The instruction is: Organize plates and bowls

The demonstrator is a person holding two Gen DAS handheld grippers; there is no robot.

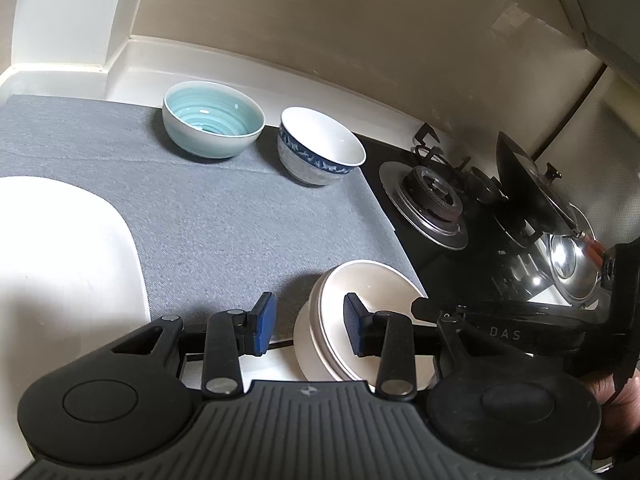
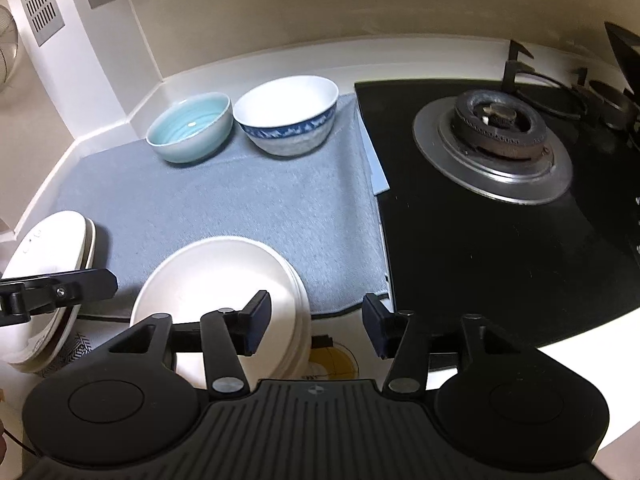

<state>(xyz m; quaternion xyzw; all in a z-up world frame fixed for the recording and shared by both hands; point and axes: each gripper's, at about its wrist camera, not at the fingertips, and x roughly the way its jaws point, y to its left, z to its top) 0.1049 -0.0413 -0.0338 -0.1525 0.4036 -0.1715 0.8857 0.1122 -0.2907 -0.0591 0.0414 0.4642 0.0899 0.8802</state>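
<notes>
Our left gripper (image 1: 308, 326) and right gripper (image 2: 316, 326) both stand with jaws apart, empty; the cream plate stack (image 2: 224, 276) overhangs the mat (image 2: 240, 200), so a nudge could tip it.

The white kitchen countertop (image 2: 568, 364) runs into a corner and rises in a low white upstand along the wall. A grey woven fabric mat (image 2: 224, 200) covers most of its surface. At the back of the mat stand two bowls, just beside each other: a pale aqua ceramic bowl with a ringed interior (image 2: 191, 128) and a white ceramic bowl with a blue patterned band (image 2: 288, 116). At the front edge of the mat sits a stack of round cream plates (image 2: 224, 276), overhanging onto bare countertop. Beside the mat lies a black glass gas hob (image 2: 492, 248) with a burner on a round silver plate (image 2: 496, 148).
</notes>
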